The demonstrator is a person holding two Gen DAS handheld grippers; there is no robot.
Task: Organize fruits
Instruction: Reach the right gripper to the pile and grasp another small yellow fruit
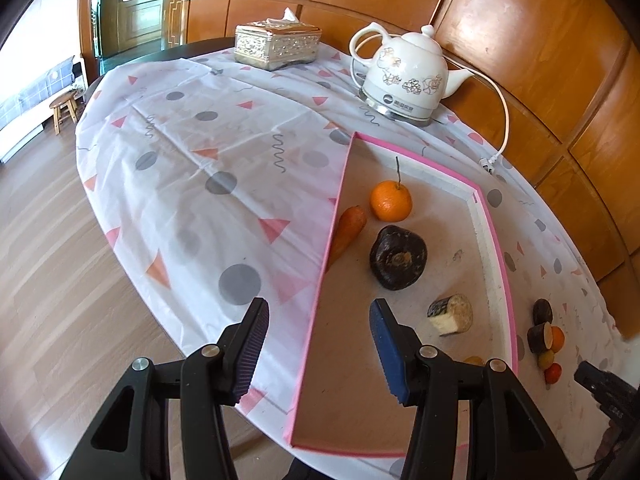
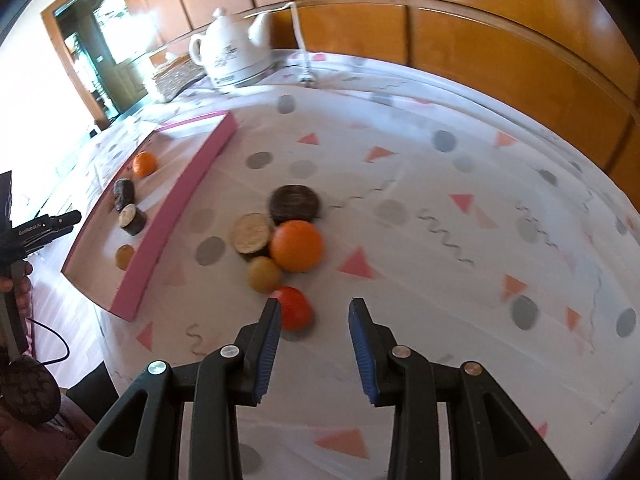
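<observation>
Table: pink tray under left tongs, jaws apart, empty; orange and carrot ahead inside. Only right view shows loose fruit pile ahead of right tongs, apart, tomato at left tip.

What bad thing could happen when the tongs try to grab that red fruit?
The red fruit sits off to the side by one finger of the open right tongs, not between them, so closing now might nudge it away. It looks round and may roll into the orange and yellow fruit or away from the pink tray.
</observation>
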